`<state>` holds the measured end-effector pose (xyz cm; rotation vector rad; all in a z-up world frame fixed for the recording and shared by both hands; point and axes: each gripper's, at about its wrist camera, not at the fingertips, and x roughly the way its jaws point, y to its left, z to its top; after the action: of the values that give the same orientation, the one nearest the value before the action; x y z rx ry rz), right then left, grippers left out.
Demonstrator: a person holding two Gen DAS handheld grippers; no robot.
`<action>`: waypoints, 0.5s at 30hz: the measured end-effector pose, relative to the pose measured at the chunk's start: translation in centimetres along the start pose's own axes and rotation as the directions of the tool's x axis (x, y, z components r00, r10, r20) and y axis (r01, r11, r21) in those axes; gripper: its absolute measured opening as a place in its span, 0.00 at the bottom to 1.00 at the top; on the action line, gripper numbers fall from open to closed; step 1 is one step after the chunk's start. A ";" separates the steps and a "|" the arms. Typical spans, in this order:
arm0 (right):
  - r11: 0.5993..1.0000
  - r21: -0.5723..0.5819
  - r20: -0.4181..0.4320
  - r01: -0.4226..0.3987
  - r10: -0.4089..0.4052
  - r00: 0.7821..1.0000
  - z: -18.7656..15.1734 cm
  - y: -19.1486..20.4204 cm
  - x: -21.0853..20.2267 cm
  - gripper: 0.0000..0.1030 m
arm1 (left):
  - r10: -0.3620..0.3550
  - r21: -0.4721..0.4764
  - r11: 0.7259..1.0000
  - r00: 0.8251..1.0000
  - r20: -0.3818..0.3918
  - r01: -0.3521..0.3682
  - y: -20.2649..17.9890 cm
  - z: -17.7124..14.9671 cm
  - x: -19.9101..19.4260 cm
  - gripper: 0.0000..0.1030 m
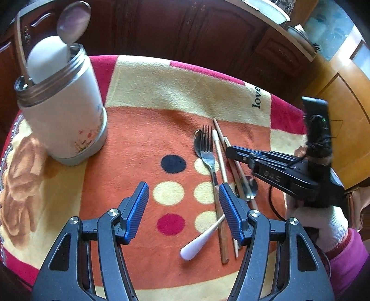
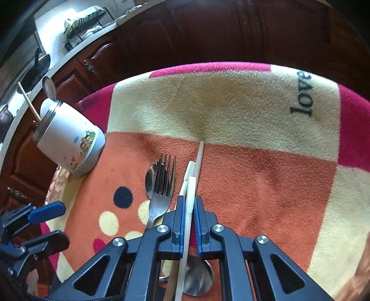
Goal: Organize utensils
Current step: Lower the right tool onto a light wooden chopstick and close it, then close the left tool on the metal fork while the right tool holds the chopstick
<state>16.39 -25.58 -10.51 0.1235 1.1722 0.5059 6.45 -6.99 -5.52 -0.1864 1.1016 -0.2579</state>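
Two grippers over a patterned blanket (image 1: 143, 129). Left gripper (image 1: 183, 200) hovering with blue pads wide apart, nothing between them, spotted cloth below. Right gripper (image 2: 190, 222) reaching in from the right side of the left view, jaws drawn together and clamped on a pale chopstick (image 2: 191, 194) (stick running straight up between the blue pads, tip sticking out past them). Beside it on the blanket, a cluster of utensils: fork (image 1: 207, 150) lying tines away, resting over a steel spoon (image 1: 198, 143) whose bowl peeks out to the left; more chopsticks (image 1: 219, 162) alongside, one brown stick (image 2: 200, 157) reaching farthest; a second steel spoon (image 1: 249, 188) under the right gripper; a white spoon (image 1: 200, 240) crossing the sticks at the near end. Well apart to the left, an upright white jar (image 1: 67, 115) with a cartoon print, already holding a steel spoon (image 1: 73, 22), a white ladle-like piece (image 1: 47, 58) and a wooden stick (image 2: 29, 104). Dark wooden cabinets (image 1: 208, 34) behind.
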 end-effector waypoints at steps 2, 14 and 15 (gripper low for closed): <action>1.000 0.009 0.018 -0.006 0.006 1.000 -0.2 -0.4 -1.0 0.06 | -0.010 0.002 1.000 1.000 -0.007 0.010 -0.3 0.4 0.6 0.61; 0.990 0.137 0.053 -0.037 0.030 0.998 -1.3 -5.4 -3.4 0.06 | -0.051 0.035 0.998 0.992 -0.113 0.055 -3.9 1.9 6.3 0.29; 0.991 0.131 0.053 -0.040 0.033 0.998 -1.3 -5.4 -3.4 0.06 | -0.053 0.039 0.998 0.990 -0.128 0.059 -4.0 1.9 6.7 0.18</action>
<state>15.88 -32.03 -10.03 0.2709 1.1547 0.4546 10.54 -12.73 -9.30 -0.1648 1.2174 -0.3470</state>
